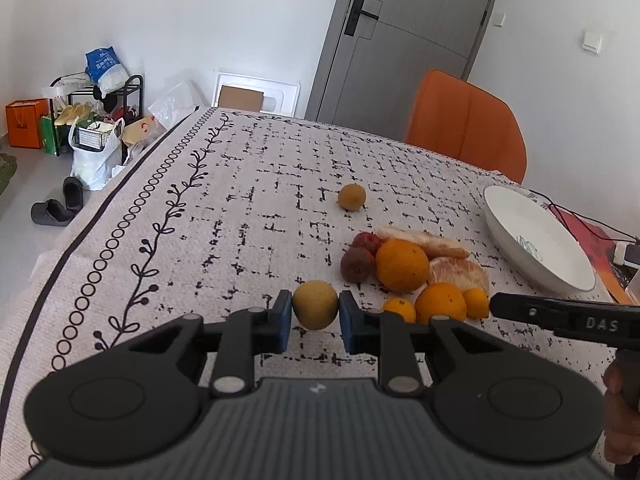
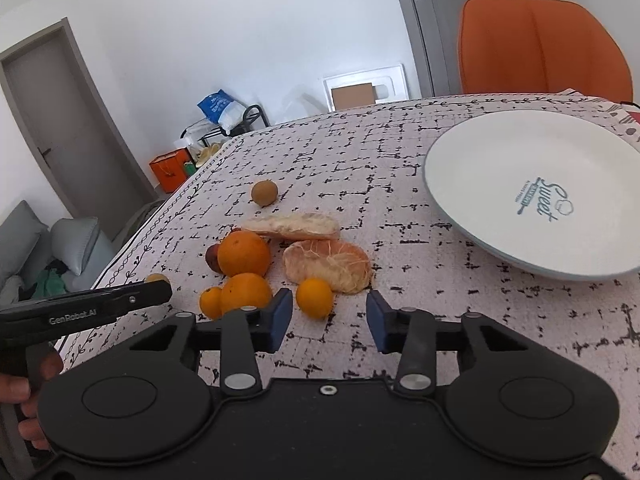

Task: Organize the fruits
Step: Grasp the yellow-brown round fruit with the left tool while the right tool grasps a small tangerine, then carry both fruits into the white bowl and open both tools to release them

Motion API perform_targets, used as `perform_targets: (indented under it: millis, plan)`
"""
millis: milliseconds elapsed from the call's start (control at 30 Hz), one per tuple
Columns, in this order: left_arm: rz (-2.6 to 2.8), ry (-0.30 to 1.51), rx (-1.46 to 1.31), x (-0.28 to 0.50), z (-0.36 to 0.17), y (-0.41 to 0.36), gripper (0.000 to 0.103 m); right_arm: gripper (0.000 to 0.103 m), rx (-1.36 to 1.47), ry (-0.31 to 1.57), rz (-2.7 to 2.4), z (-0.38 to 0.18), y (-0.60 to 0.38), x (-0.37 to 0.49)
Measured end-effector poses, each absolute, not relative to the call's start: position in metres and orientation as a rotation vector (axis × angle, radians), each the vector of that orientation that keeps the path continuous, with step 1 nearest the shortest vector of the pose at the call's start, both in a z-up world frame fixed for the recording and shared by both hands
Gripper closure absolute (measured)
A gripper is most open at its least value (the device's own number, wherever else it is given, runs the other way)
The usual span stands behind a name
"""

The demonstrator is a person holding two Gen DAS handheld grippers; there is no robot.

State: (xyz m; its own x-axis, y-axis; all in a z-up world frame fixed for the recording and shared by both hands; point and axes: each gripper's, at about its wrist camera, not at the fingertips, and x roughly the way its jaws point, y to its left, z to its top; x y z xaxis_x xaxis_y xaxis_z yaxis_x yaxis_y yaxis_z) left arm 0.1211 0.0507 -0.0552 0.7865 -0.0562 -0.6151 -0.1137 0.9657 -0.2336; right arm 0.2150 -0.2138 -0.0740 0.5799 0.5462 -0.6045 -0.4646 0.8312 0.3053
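Blue pads of the left gripper are clenched on a yellow-green round fruit, one pad on each flank at about its widest girth; whether it is lifted or still touching the cloth-covered surface cannot be told. It looks firm-skinned and light, and being nearly a ball with no real long axis, it should hold best across the middle as now; a grip nearer the top or bottom would likely let it squirt out.

Just to its right lies the heap: a big orange, two dark red fruits touching its left side, a peeled pomelo segment, a long pale piece of peel lying crosswise behind them, and three smaller oranges in front. A brownish round fruit sits well apart, farther back.

The right gripper is spread wide and holds nothing; a small orange lies between its fingers, nearer the left one. That orange should be light and firm with a slightly slick rind. The pomelo segment looks soft and tearable, its long axis running left to right.

A white plate, marked "Sweet", stands bare to the right.
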Motion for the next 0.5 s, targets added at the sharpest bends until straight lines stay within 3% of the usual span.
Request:
perform_targets:
  millis: [233, 267, 367, 500]
  plan:
    - [0.044, 0.643, -0.275, 0.118, -0.045, 0.052, 0.079, 0.063, 0.071, 0.754, 0.603, -0.076, -0.198, 0.219]
    - [0.047, 0.641, -0.268, 0.118, -0.044, 0.051, 0.079, 0.064, 0.056, 0.754, 0.603, -0.077, -0.195, 0.219]
    - [0.047, 0.638, -0.257, 0.118, -0.041, 0.047, 0.079, 0.082, 0.021, 0.755, 0.588, -0.081, -0.19, 0.218]
    - [0.028, 0.635, -0.241, 0.12, -0.039, 0.038, 0.079, 0.082, 0.053, 0.735, 0.594, -0.077, -0.199, 0.214]
